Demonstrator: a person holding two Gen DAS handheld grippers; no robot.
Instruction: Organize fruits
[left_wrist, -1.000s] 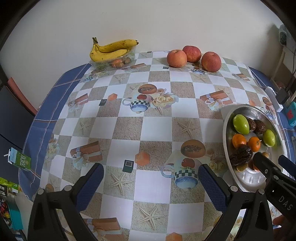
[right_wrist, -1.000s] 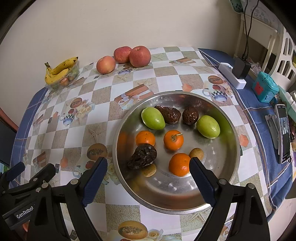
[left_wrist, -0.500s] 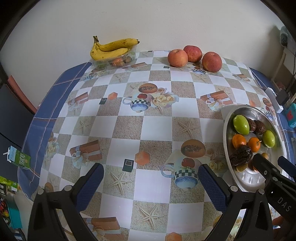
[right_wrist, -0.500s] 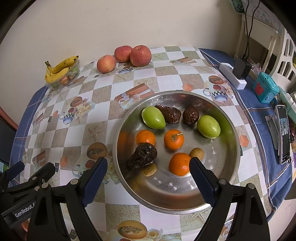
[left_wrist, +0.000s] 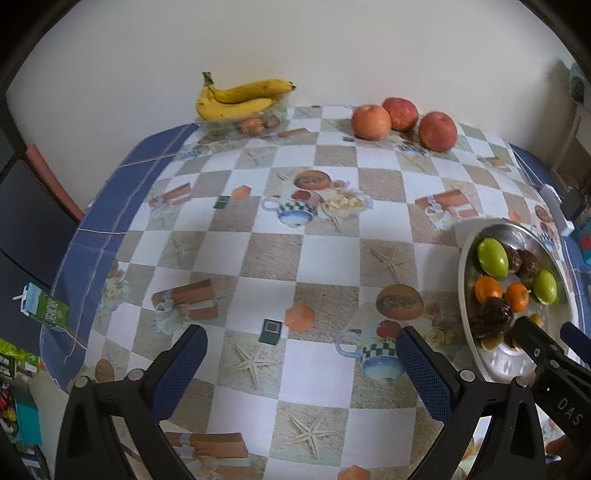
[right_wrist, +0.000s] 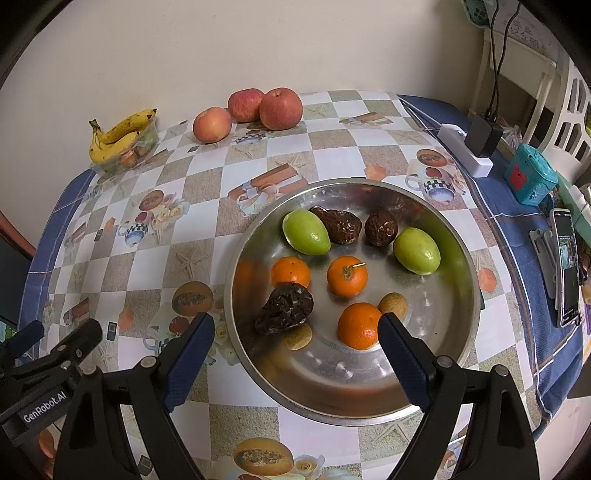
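A round steel bowl (right_wrist: 436, 373) sits on the checkered tablecloth and holds two green fruits (right_wrist: 306, 232), three oranges (right_wrist: 347, 277), dark wrinkled fruits (right_wrist: 286, 308) and small brown ones. My right gripper (right_wrist: 295, 332) hovers open above the bowl's near side, nothing between its blue pads. In the left wrist view the same bowl (left_wrist: 466, 258) lies at the right edge. My left gripper (left_wrist: 301, 350) stands open over bare tablecloth, empty. Three apples (left_wrist: 371, 122) and a banana bunch (left_wrist: 236, 99) sit at the table's far edge.
The bananas rest on a clear tub of small fruits (left_wrist: 255, 125). On the blue cloth right of the bowl are a white power strip (right_wrist: 465, 151), a teal box (right_wrist: 530, 179) and a phone (right_wrist: 565, 266). A wall stands behind the table.
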